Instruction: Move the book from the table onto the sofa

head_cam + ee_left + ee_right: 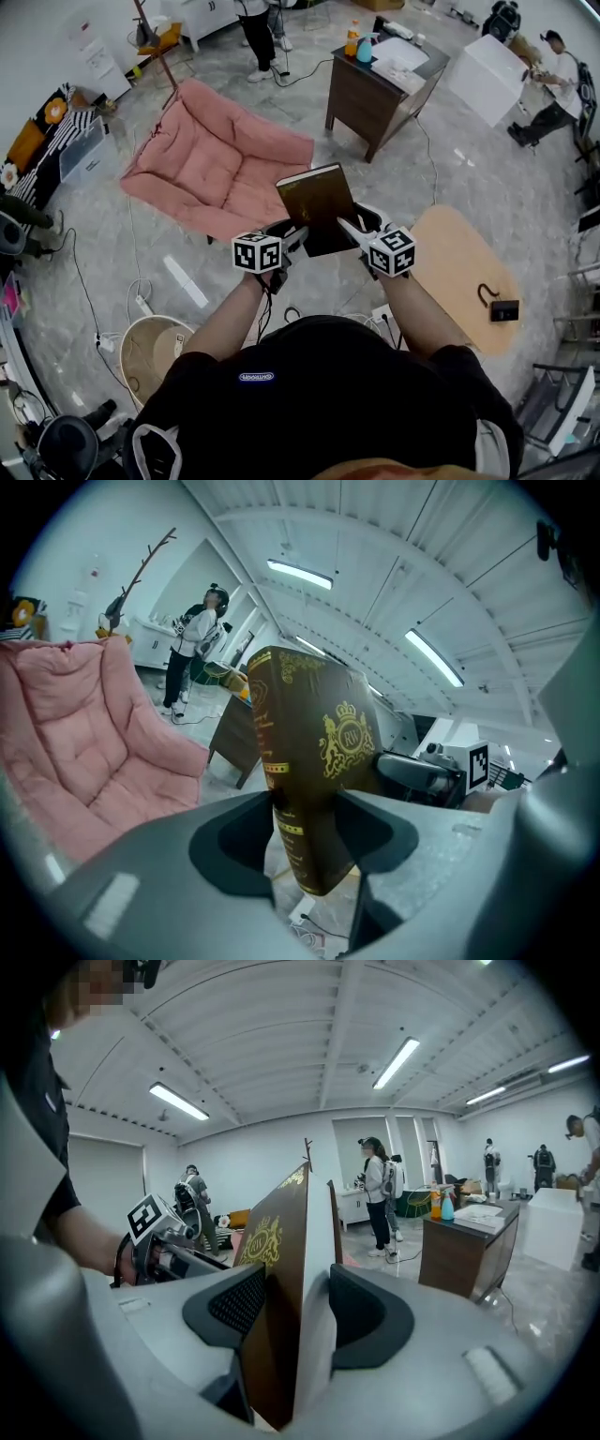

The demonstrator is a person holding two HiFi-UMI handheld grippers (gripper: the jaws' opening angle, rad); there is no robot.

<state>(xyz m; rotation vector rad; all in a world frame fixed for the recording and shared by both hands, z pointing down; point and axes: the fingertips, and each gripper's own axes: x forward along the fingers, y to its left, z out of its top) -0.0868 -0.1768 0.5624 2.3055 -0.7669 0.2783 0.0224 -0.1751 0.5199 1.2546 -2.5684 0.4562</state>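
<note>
A: Book?
B: Mid-frame, upright in the air, pink sofa upper left, oval table lower right.
A: Tools?
B: Left tool clamped on spine side, right tool on page edge. Book's bottom corner hidden.

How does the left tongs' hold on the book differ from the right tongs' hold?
The left tongs clamp the book at its gold-banded spine; the right tongs clamp the opposite edge, where white pages show. In the head view, the left tongs sit at the book's left side, the right tongs at its right. Shared: both are shut on the book, holding it in the air.
</note>
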